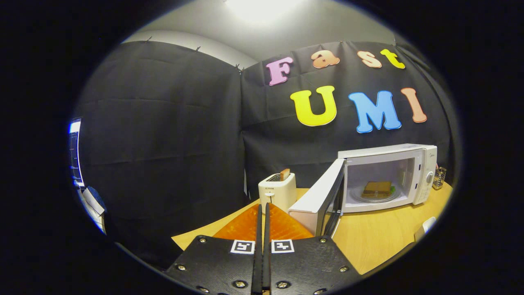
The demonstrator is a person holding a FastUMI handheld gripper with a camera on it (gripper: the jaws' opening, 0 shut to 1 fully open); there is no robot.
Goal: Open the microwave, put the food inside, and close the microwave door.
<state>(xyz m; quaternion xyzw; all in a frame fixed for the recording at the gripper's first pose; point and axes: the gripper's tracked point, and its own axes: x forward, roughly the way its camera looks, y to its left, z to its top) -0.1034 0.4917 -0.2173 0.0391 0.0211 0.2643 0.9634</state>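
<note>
A: Where does the hand-held gripper stand?

B: Above the near end of the pale wooden table, its two fingers pressed together side by side with nothing between them. Two small square black-and-white marker tags sit on its body just behind the fingers.

A: And what lies under the fingers?

B: An orange mat spread on the table, reaching forward to the tips. Just beyond the tips stands a cream-coloured pop-up toaster with a brown slice of toast sticking up out of its slot.

A: The microwave?

B: The white box-shaped microwave sits on the far right part of the table, well beyond the fingers and to their right. Its white door with the dark window is swung wide open toward the gripper, the free edge ending close beside the orange mat.

A: Is the food in?

B: Yes. The brown square sandwich, with a bit of green showing at one side, rests on the round glass plate inside the open cavity.

A: Anything else nearby?

B: A small wire-mesh holder stands just right of the microwave, by its control panel.
</note>
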